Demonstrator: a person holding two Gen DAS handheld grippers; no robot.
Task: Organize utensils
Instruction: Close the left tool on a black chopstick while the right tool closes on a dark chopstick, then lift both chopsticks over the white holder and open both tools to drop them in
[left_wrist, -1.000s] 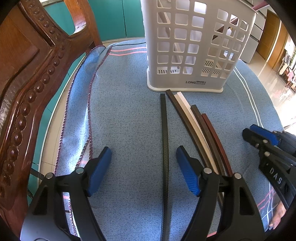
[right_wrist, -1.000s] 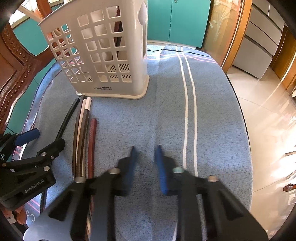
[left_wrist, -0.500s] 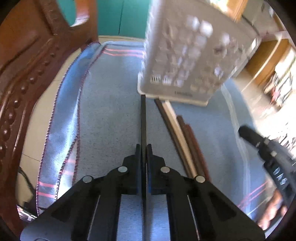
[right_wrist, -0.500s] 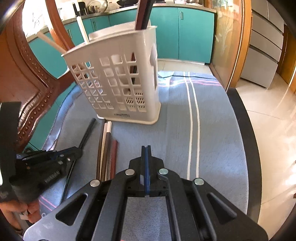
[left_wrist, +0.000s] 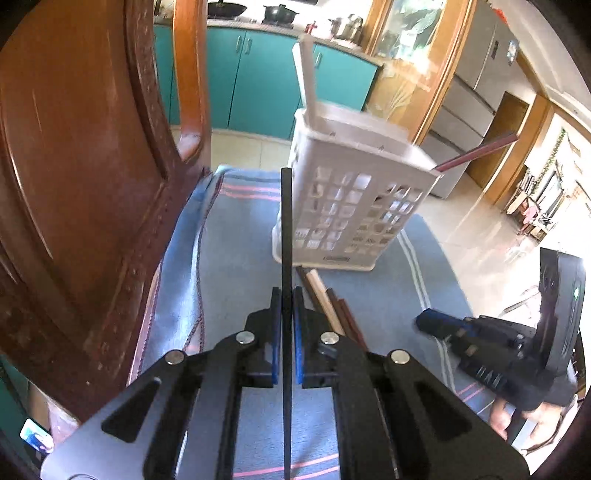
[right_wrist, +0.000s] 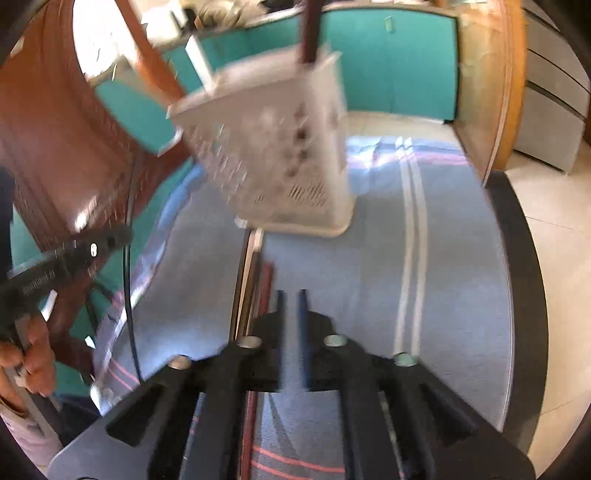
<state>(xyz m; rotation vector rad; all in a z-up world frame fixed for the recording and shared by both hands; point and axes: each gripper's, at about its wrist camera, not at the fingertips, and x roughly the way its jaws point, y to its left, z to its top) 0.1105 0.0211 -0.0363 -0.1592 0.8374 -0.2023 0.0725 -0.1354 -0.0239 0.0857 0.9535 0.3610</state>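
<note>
My left gripper (left_wrist: 286, 295) is shut on a black chopstick (left_wrist: 286, 221) and holds it above the blue cloth (left_wrist: 236, 236), its tip pointing at the white slotted basket (left_wrist: 351, 206). Several brown, cream and red chopsticks (left_wrist: 325, 302) lie side by side on the cloth in front of the basket. In the right wrist view my right gripper (right_wrist: 291, 295) hovers over the cloth beside those chopsticks (right_wrist: 255, 266). Its jaws are opening, a narrow gap apart, with nothing between them. The left gripper (right_wrist: 122, 232) and its black chopstick (right_wrist: 127, 295) show at the left, the basket (right_wrist: 280, 158) ahead.
A carved wooden chair (left_wrist: 92, 184) stands close on the left. A white stick (left_wrist: 308, 81) and a dark red one (left_wrist: 480, 151) stick out of the basket. The table's dark rim (right_wrist: 524, 258) curves along the right, with tiled floor beyond. Teal cabinets line the back.
My left gripper closed on the black chopstick and lifted it off the cloth, tilting up. My right gripper shut, rose a little, and its jaws have now parted slightly.
</note>
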